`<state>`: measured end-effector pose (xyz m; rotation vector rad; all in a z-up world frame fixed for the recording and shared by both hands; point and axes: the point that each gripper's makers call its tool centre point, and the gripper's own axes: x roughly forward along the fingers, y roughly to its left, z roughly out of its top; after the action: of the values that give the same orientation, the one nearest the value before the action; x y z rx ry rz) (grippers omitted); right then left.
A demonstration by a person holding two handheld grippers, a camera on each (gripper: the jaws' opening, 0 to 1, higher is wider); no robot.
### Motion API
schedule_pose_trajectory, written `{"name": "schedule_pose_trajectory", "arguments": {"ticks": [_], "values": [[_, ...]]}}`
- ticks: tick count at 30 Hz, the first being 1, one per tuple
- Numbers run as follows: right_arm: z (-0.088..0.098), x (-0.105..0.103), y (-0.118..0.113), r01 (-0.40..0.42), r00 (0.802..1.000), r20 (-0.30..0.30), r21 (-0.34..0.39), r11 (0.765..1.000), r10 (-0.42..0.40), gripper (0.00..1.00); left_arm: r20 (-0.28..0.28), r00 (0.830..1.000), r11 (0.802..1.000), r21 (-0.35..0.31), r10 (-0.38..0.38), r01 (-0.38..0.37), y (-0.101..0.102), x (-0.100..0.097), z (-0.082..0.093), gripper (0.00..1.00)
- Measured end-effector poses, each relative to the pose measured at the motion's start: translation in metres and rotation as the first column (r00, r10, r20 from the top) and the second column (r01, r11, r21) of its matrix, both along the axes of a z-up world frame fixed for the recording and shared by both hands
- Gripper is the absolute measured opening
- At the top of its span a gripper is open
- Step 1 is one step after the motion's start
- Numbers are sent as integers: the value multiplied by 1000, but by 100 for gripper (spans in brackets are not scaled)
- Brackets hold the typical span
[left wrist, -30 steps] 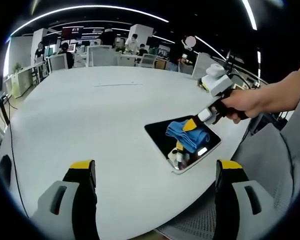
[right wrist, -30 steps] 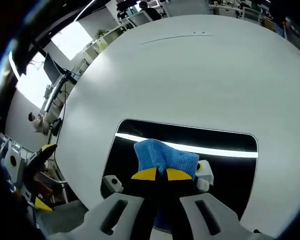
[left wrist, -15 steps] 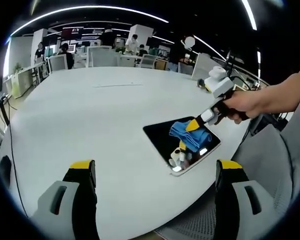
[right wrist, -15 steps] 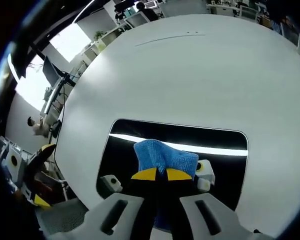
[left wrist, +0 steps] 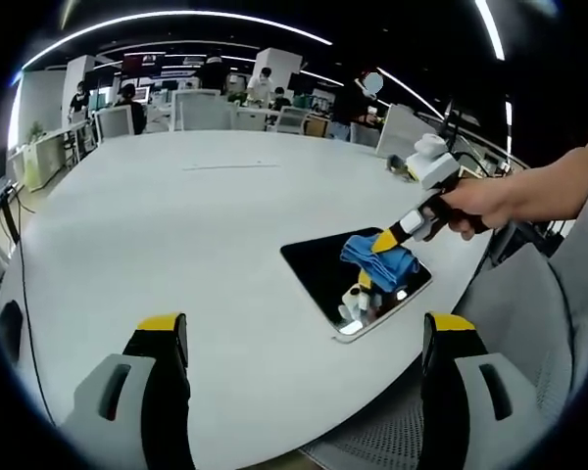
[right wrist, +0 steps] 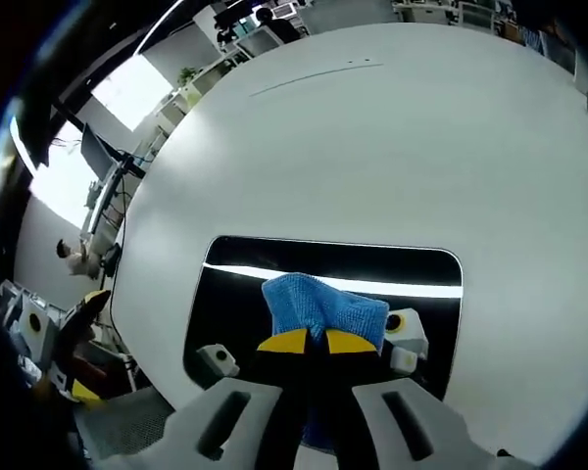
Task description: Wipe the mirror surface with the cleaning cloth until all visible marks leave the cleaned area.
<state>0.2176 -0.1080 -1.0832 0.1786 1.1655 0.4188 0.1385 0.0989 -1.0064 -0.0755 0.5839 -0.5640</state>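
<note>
white round table (left wrist: pixel 176 215) – bare top | office chairs (left wrist: pixel 201 110) beyond far edge | ceiling light strips (left wrist: pixel 176 16)

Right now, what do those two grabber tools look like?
The left gripper has two dark jaws with yellow tips and pale grey housings at their base. The right gripper looks the same up close: yellow tips, black jaws, grey base. In the left gripper view it has a black handle and a white box on top, held by a bare hand.
</note>
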Motion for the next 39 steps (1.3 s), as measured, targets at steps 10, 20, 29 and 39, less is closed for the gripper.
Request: {"name": "schedule_pose_trajectory", "arguments": {"ticks": [10,20,29,39], "values": [[0,0,-14,5,1000,5,-10,1000,-4,0,-5,1000,1000,-6,-8,8,-6,0,-2,99],[-1,0,-29,40,999,2,6,999,-40,0,-7,1000,1000,-4,-18,18,-8,0,-3,99],[-1,0,-36,44,999,10,4,999,-44,0,-6,1000,1000,-6,-13,13,-6,0,-4,99],[0,-2,-53,69,998,11,0,998,-69,0,-5,1000,1000,2,-17,17,-7,-1,-4,99]]}}
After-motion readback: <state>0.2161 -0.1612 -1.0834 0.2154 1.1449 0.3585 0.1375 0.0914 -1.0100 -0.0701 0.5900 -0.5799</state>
